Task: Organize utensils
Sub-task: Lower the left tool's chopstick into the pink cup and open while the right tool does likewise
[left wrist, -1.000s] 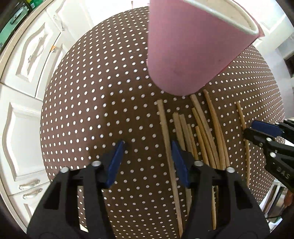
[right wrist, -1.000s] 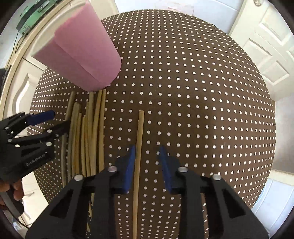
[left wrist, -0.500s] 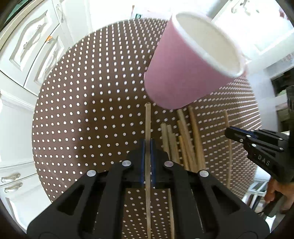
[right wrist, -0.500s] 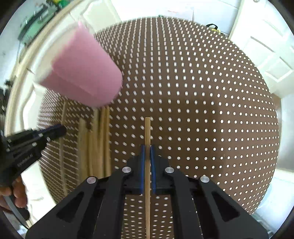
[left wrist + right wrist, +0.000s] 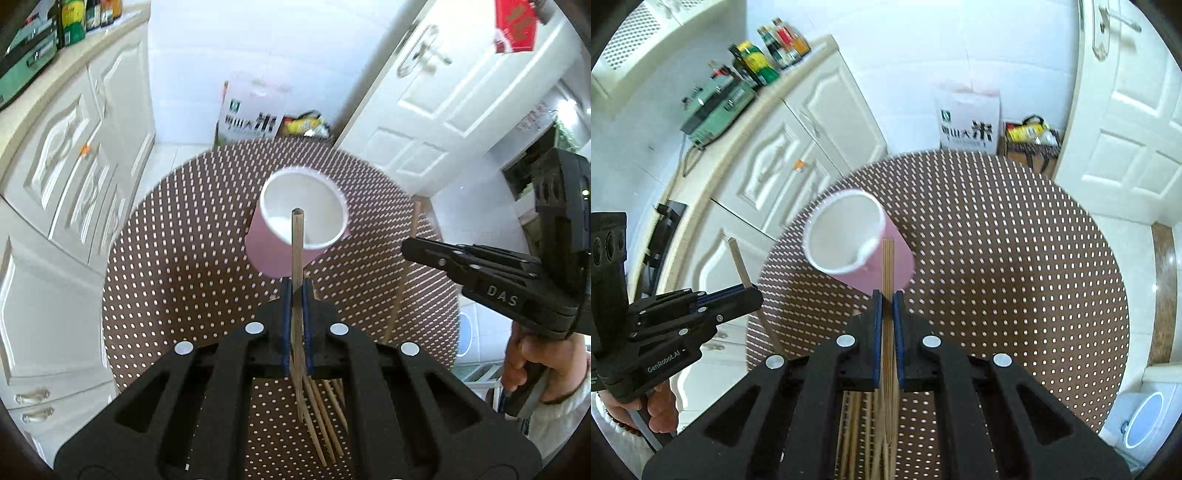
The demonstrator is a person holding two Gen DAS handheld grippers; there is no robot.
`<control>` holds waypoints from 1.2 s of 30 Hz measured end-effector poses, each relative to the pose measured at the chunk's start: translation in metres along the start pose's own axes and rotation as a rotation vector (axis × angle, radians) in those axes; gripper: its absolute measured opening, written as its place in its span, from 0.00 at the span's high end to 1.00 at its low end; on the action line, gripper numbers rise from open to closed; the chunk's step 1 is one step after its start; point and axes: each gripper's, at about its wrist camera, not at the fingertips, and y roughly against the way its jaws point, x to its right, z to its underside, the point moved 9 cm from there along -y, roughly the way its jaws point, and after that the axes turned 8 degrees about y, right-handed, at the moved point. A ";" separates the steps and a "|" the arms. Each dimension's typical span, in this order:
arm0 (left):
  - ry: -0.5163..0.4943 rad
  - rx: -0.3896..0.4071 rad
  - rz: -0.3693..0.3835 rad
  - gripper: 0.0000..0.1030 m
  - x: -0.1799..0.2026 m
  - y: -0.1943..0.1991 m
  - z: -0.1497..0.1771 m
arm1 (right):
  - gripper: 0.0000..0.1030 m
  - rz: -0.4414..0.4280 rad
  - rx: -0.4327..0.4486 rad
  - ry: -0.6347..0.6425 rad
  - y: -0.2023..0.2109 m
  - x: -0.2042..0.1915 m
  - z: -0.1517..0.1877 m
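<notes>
A pink paper cup (image 5: 301,230) with a white inside stands upright on the round brown dotted table (image 5: 177,273); it also shows in the right wrist view (image 5: 849,240). My left gripper (image 5: 295,291) is shut on a wooden chopstick (image 5: 296,243) raised above the table, its tip in line with the cup's mouth. My right gripper (image 5: 886,299) is shut on another chopstick (image 5: 887,262), its tip beside the cup's rim. Several more chopsticks (image 5: 325,417) lie on the table below the grippers. The right gripper shows in the left wrist view (image 5: 413,247).
White cabinets (image 5: 66,158) stand left of the table, with bottles (image 5: 764,55) and a green box (image 5: 716,110) on the counter. A white door (image 5: 450,107) is at the right. A printed bag (image 5: 251,114) and a box (image 5: 1030,136) sit on the floor behind.
Both grippers closed on a chopstick each, lifted them off the table and tilted up, so the cup's open mouth now shows. The rest of the chopsticks stayed on the table.
</notes>
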 end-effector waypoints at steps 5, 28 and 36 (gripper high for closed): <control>-0.026 0.062 0.041 0.95 0.015 0.031 -0.007 | 0.95 -0.009 0.081 0.038 0.029 -0.014 -0.014; 0.018 0.389 0.077 0.95 0.042 0.132 -0.078 | 0.95 0.094 0.484 0.229 0.107 -0.042 -0.123; 0.080 0.343 0.020 0.95 0.020 0.094 -0.071 | 0.95 0.102 0.490 0.248 0.084 -0.037 -0.119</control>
